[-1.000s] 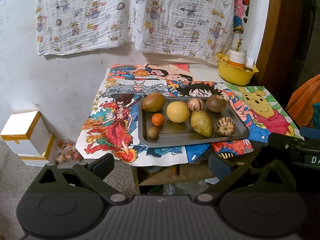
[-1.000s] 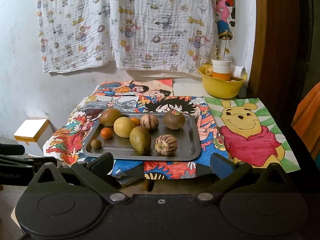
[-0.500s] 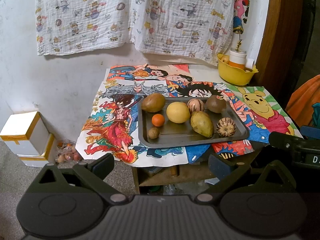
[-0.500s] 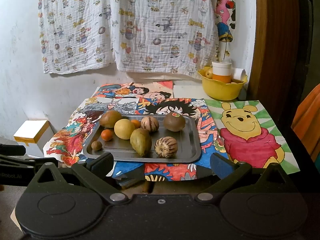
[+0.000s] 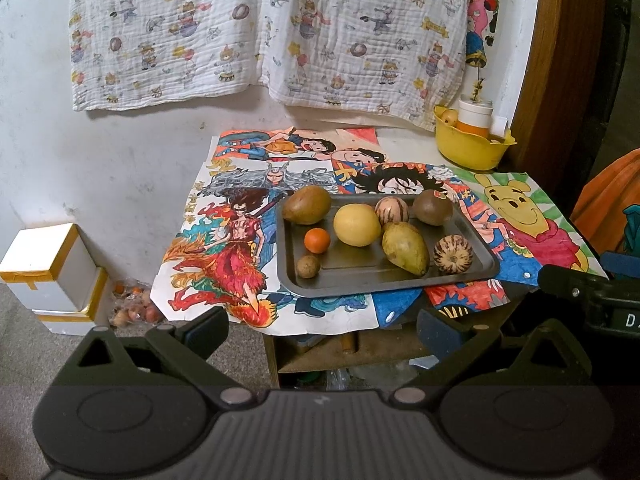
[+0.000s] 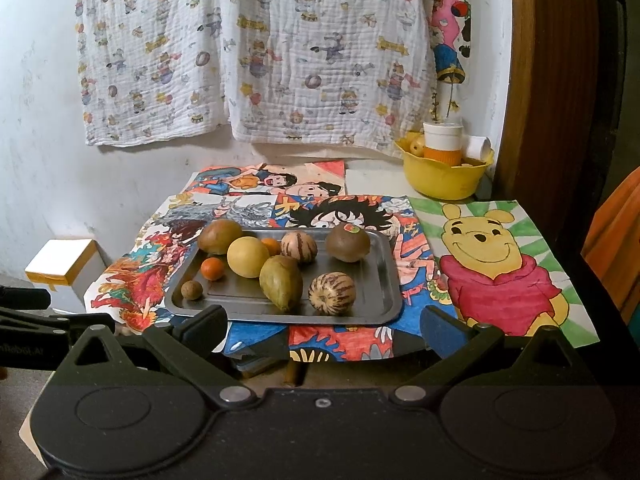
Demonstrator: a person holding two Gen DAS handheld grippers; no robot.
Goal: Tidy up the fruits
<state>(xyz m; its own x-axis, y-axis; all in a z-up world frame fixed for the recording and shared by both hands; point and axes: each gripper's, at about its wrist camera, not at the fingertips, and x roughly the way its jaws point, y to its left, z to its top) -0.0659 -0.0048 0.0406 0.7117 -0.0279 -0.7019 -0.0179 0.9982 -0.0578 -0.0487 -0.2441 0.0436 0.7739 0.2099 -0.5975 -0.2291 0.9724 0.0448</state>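
Your left hand-held gripper (image 5: 322,326) and right hand-held gripper (image 6: 322,326) both stand wide apart and hold nothing, short of the desk's (image 6: 376,176) near edge. The fruits all lie in the grey rectangular metal tray (image 6: 384,276) on the coloured cartoon drawings. Count: two brownish-green oval mangoes, one at the back left (image 5: 306,205) and one in the middle (image 5: 405,248); two cream-and-purple striped round melons (image 5: 453,254) (image 5: 391,211); one large yellow round citrus (image 5: 357,225); two small oranges (image 6: 212,269) (image 6: 271,245), the second half hidden in the right view; one dark brown round fruit with a sticker (image 6: 347,242); one small tan round fruit (image 5: 308,266). By my judgement the mangoes and melons are firm but bruise under hard pinching; take them across the widest girth. The round ones will likely roll on the smooth metal. Whether this layout is the sorted result or not, the pictures cannot settle.
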